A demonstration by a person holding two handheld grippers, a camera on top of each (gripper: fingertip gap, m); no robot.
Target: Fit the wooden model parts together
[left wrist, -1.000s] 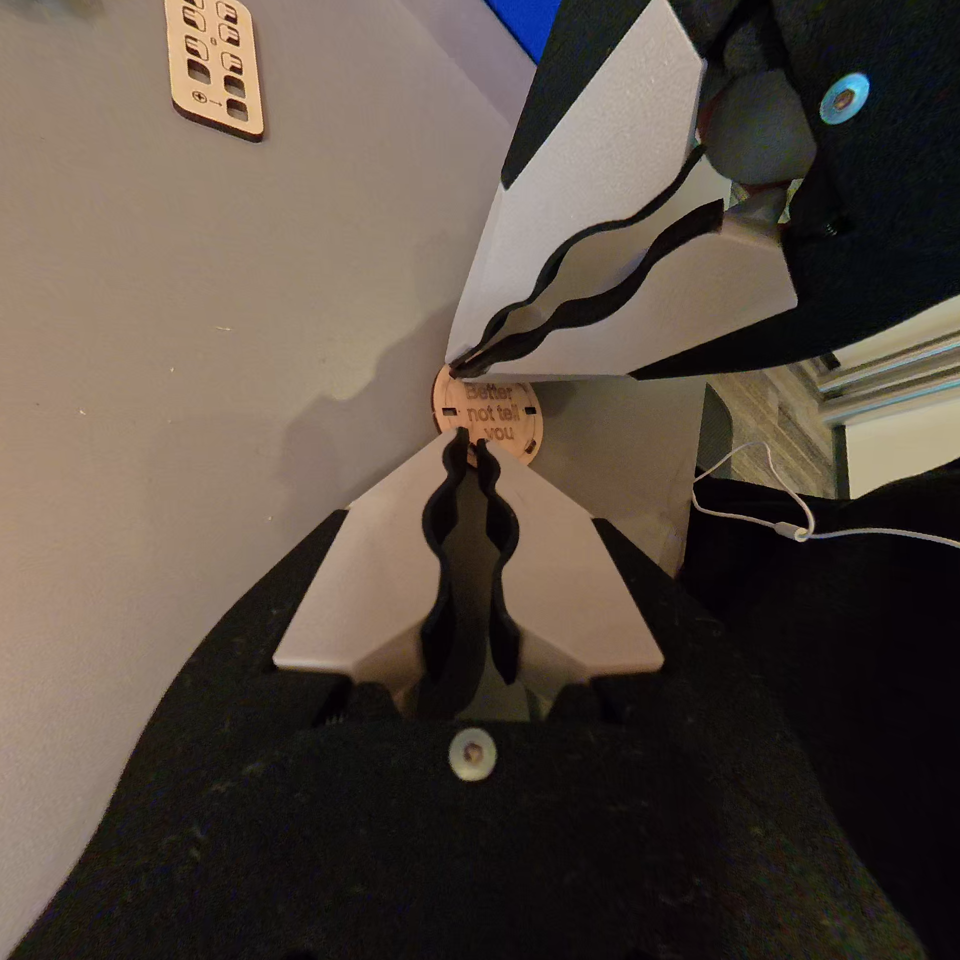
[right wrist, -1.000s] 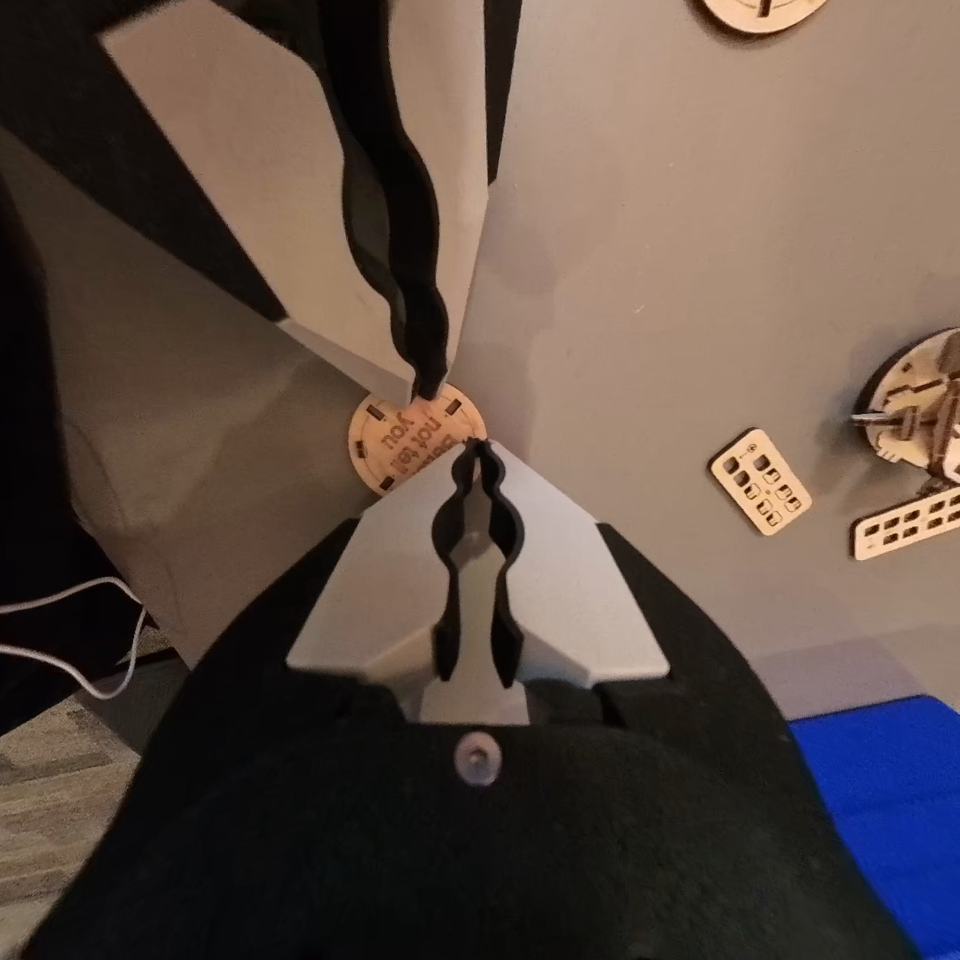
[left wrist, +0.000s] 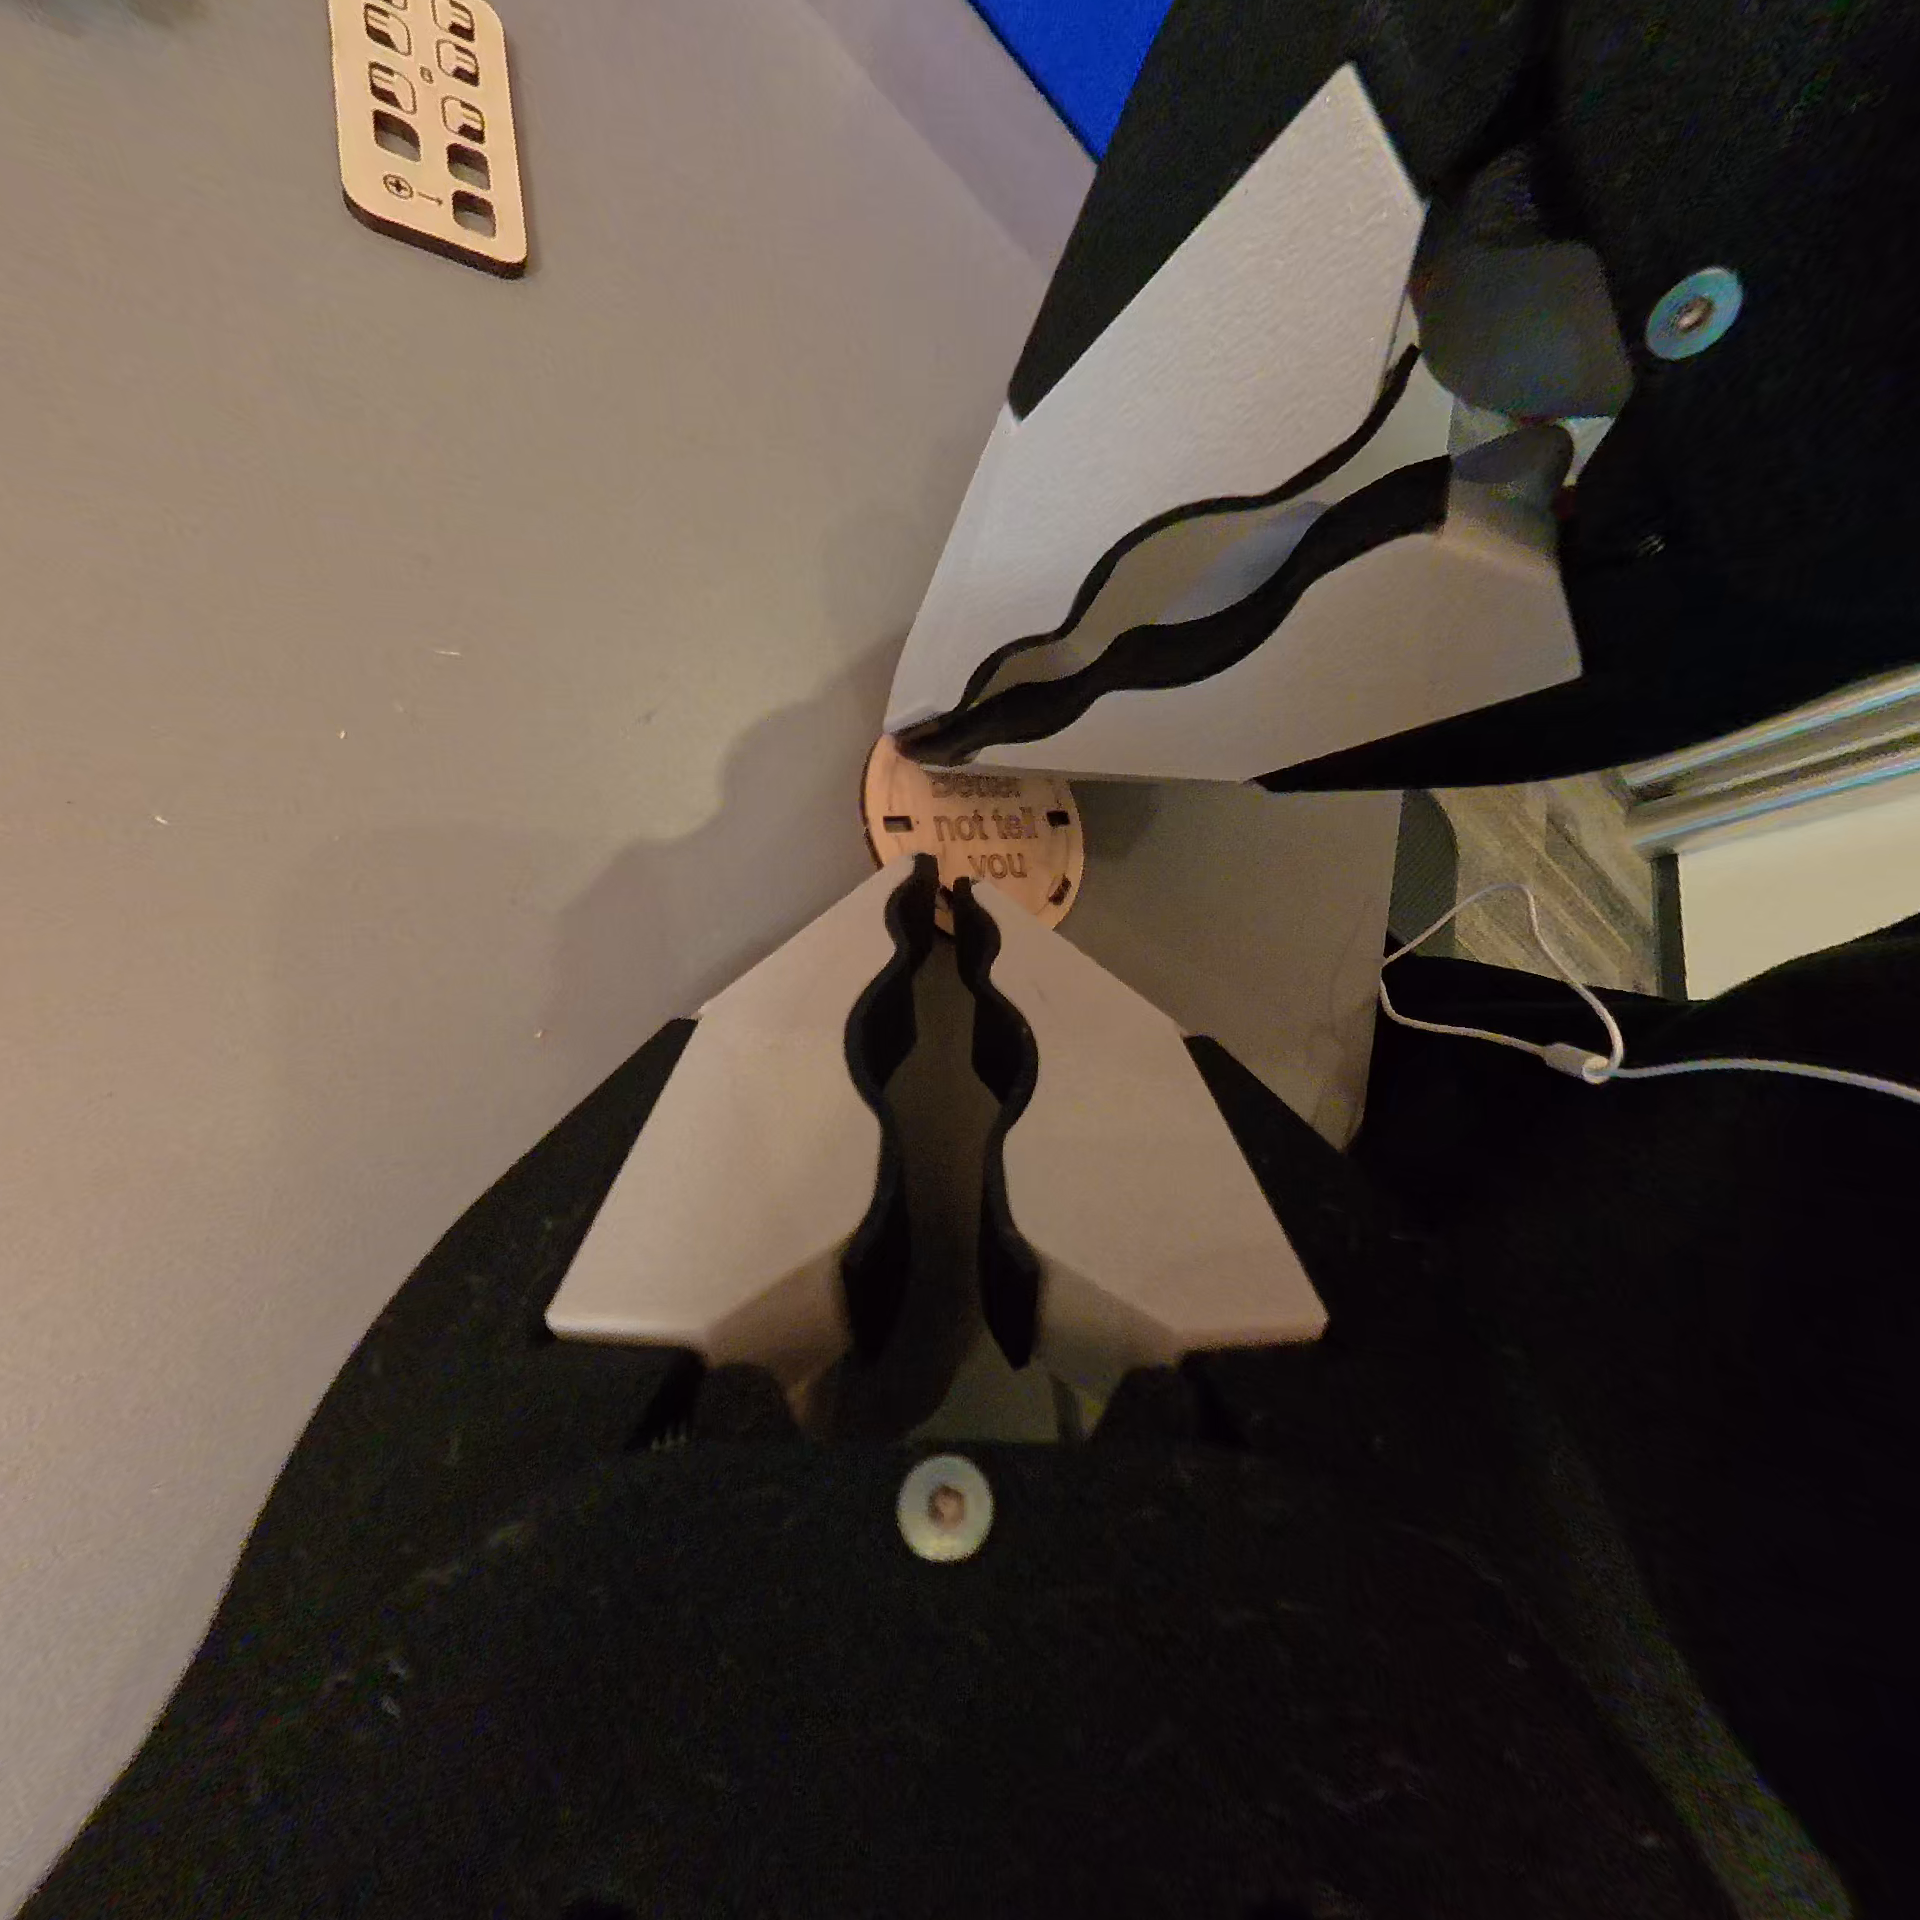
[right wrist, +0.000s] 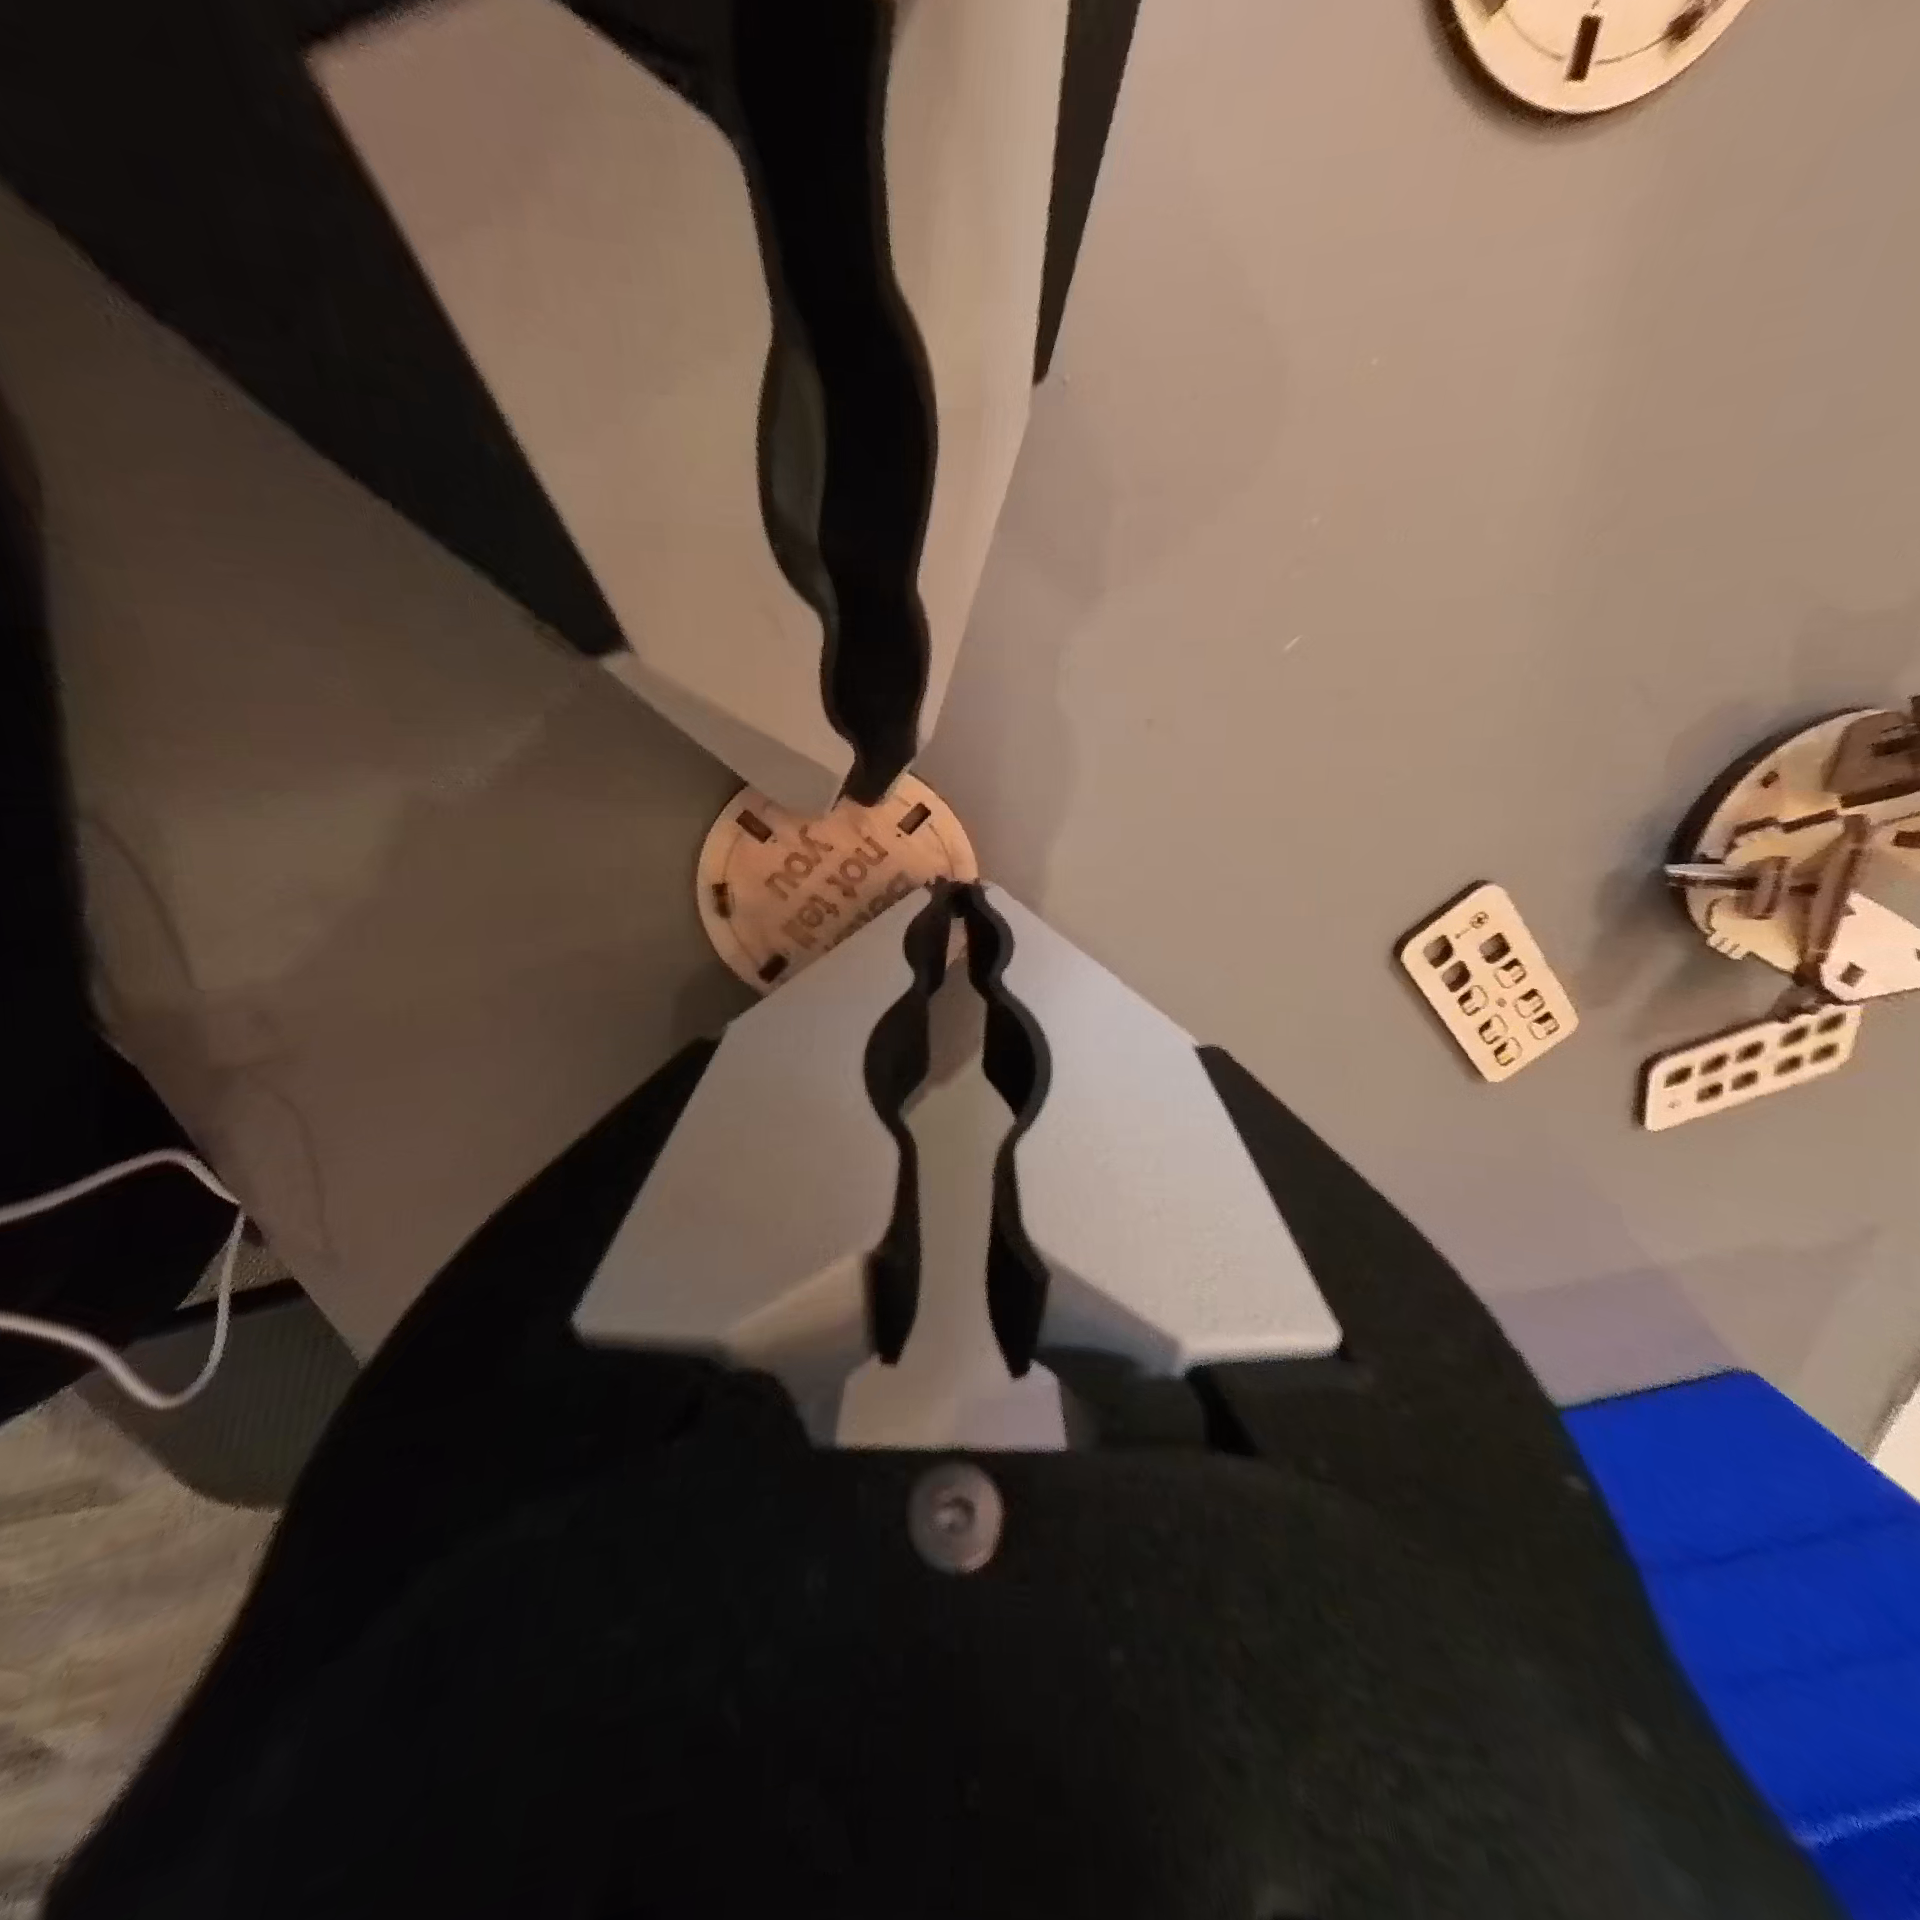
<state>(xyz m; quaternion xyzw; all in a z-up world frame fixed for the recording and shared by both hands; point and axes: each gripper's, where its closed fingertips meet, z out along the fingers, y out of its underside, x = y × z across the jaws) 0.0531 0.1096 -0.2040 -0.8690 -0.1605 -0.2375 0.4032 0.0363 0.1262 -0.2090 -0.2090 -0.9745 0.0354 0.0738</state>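
Currently, the left gripper (left wrist: 943, 881) has its black wavy-padded fingers closed together, with nothing clamped between them. Its tips meet the near rim of a small round light-wood disc with engraved lettering and edge slots (left wrist: 987, 831). The right gripper (right wrist: 954, 906) is likewise closed on nothing, its tips at the opposite rim of the same disc. The disc lies flat on the grey table (left wrist: 416, 623), close to the table's edge, between the two sets of tips. A rectangular light-wood plate with cut-out windows (left wrist: 431, 125) lies well apart. A thin white cable (left wrist: 1507, 997) hangs beyond the edge.
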